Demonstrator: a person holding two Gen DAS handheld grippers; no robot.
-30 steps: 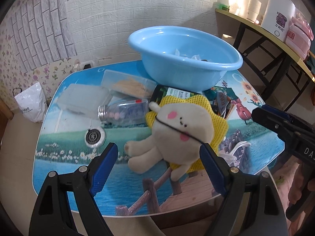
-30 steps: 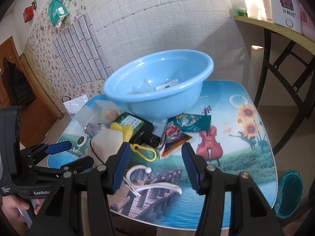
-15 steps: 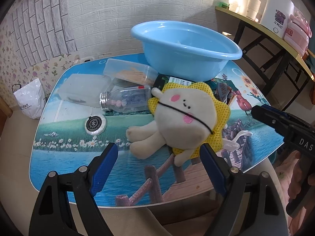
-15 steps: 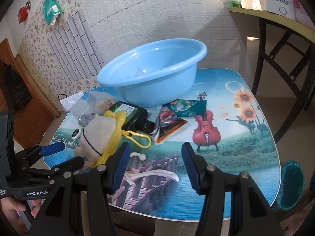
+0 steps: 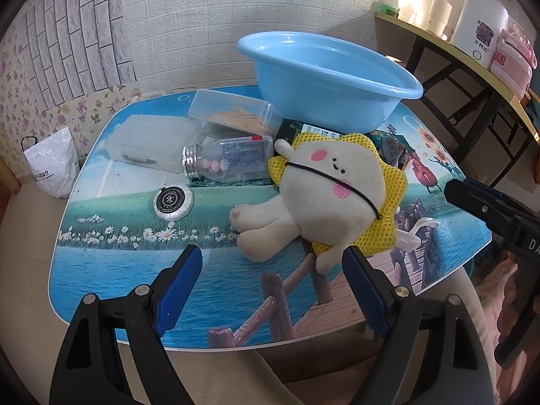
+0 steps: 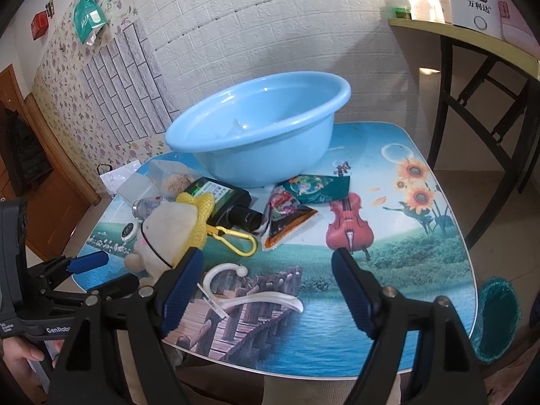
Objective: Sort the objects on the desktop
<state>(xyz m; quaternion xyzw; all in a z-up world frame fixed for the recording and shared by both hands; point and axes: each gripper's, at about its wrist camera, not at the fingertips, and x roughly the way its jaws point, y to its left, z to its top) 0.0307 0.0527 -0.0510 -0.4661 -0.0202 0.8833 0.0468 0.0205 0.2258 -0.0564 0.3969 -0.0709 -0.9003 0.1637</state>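
A blue basin (image 5: 324, 74) stands at the back of the picture-printed table (image 5: 135, 270); it also shows in the right wrist view (image 6: 263, 135). A cream plush toy with a yellow mesh collar (image 5: 324, 195) lies in front of it, also seen in the right wrist view (image 6: 168, 229). My left gripper (image 5: 273, 287) is open and empty, just short of the toy. My right gripper (image 6: 266, 287) is open and empty above a white plastic hook (image 6: 236, 290). Snack packets (image 6: 287, 212) and a yellow carabiner (image 6: 236, 239) lie beyond it.
A clear pill bottle (image 5: 229, 162), two clear plastic boxes (image 5: 152, 141), a round black-and-white tin (image 5: 173, 199) and a dark green box (image 6: 219, 195) lie left of the basin. A white bag (image 5: 50, 168) sits on the floor. A side table (image 5: 472, 60) stands at right.
Both grippers have drawn back and lowered toward the table's front edge; the objects look farther away. The plush toy has not moved. Both grippers stay open.
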